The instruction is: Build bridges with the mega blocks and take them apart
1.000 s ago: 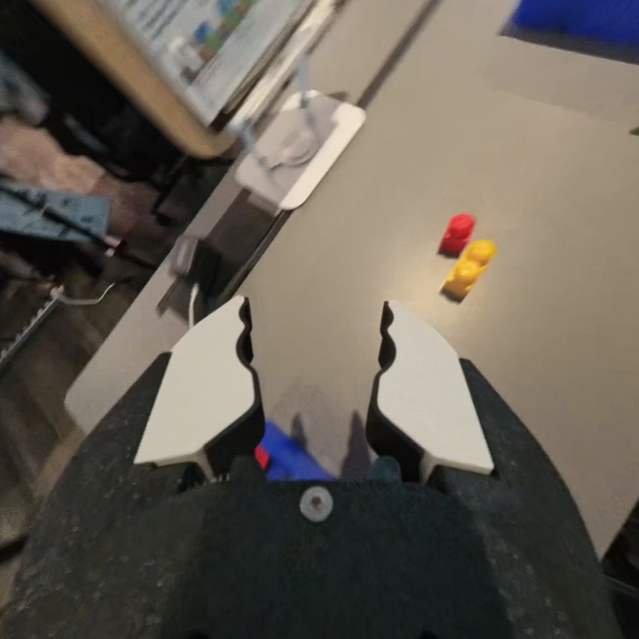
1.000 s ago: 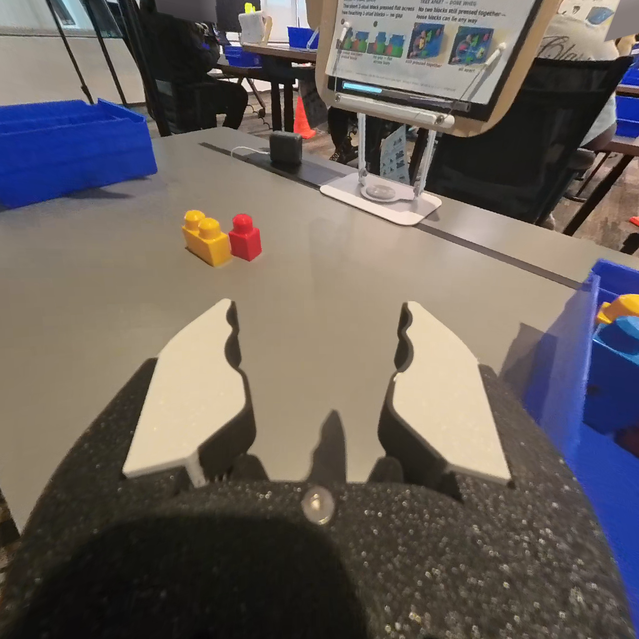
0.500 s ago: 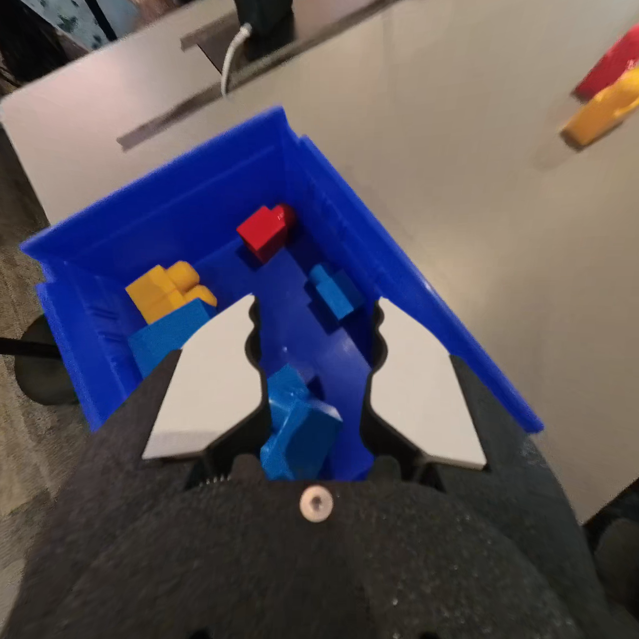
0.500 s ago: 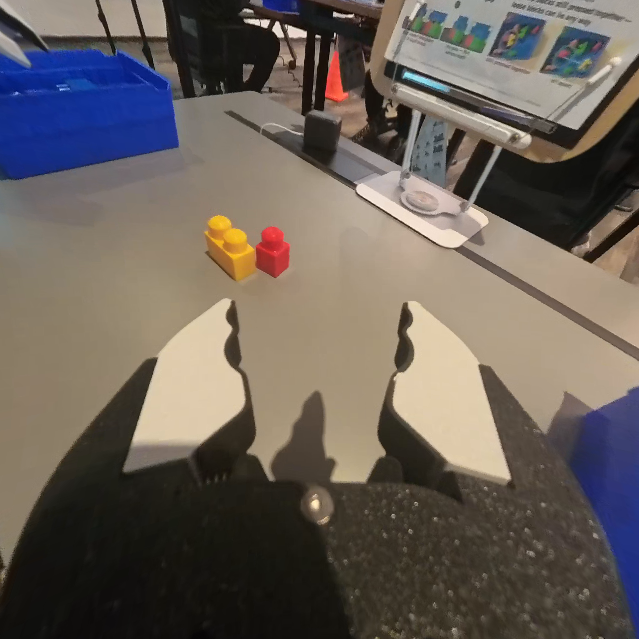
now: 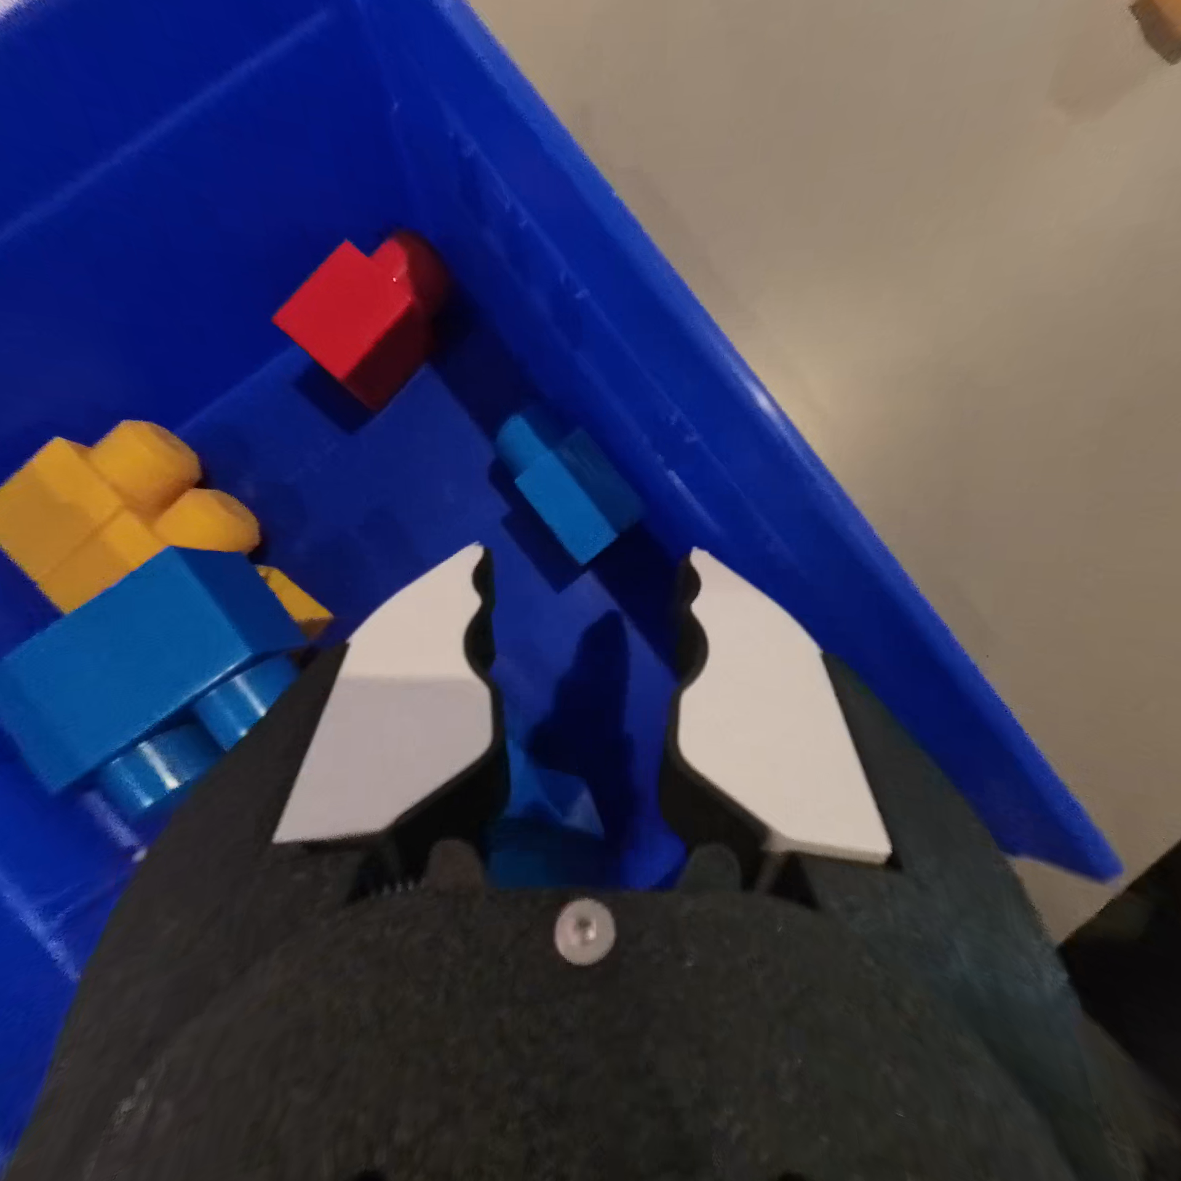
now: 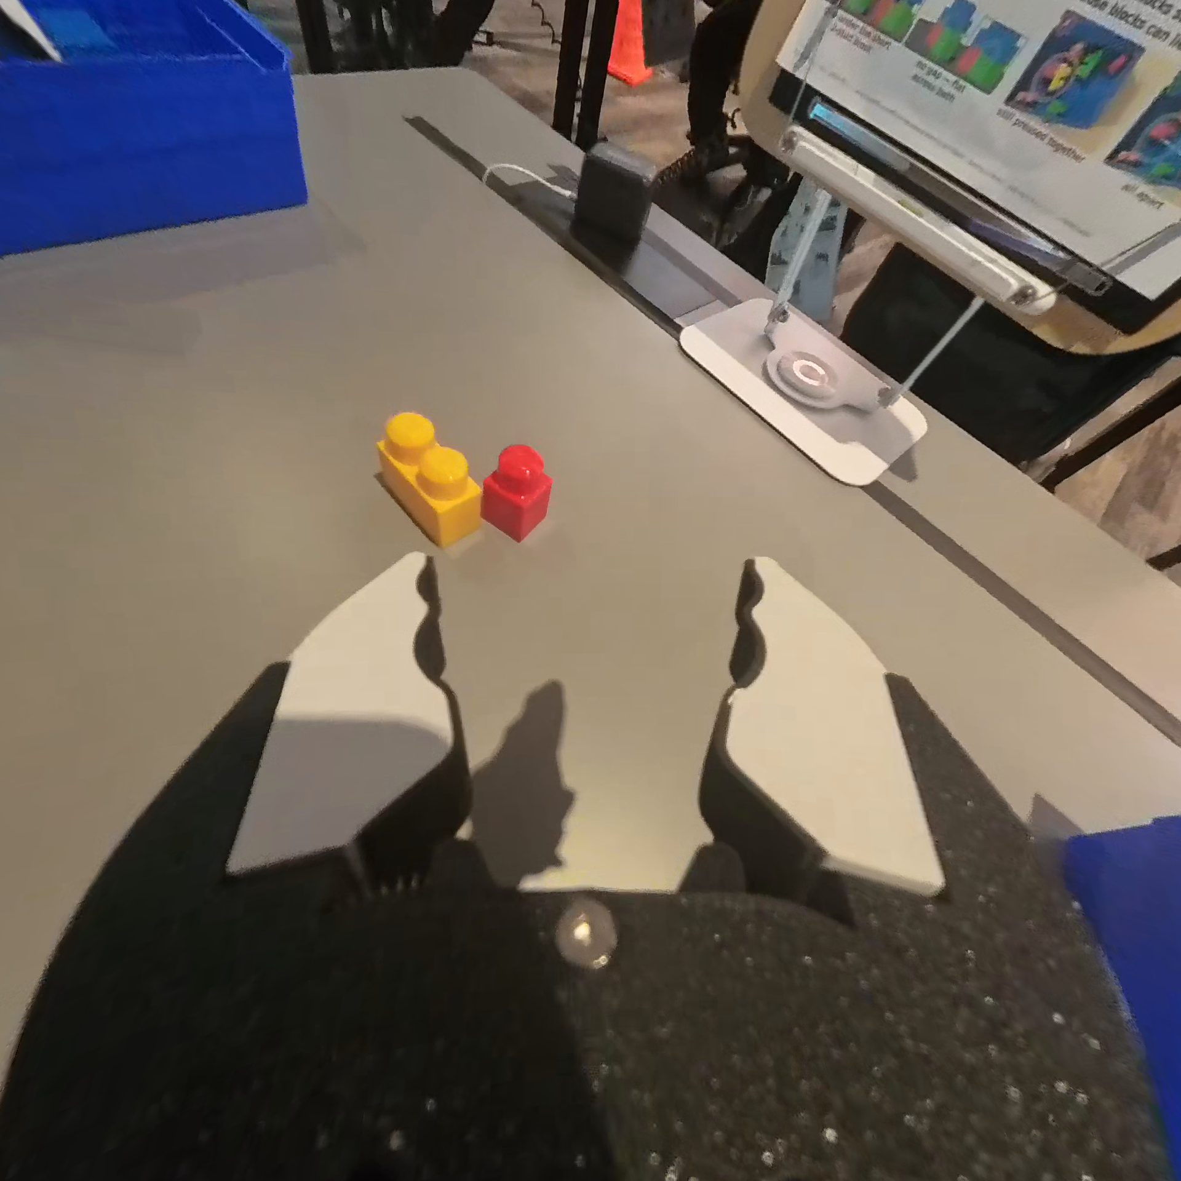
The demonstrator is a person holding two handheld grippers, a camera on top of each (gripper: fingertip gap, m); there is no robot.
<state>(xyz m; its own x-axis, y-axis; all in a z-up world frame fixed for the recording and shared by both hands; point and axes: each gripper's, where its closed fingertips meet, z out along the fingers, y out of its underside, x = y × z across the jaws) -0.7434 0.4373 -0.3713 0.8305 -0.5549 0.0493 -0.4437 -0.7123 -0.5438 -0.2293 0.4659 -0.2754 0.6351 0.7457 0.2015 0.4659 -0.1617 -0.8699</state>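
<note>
printed sheet (image 6: pixel 997 83) clipped on a stand at the far edge of the surface, colour pictures of blocks with small caption lines under each, heading line along the top cut off, only writing in sight, nothing written on the blocks or bins

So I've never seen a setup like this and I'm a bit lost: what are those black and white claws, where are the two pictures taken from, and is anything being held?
Each claw is a hand-held two-finger gripper with a camera looking along its fingers; a person works them, not a robot. The left wrist view shows the left gripper open, reaching into a blue bin of loose blocks, including a red block and a small blue block. The right wrist view shows the right gripper open above a grey table, where a yellow block and a red one-stud block stand together. Neither gripper holds anything.
</note>
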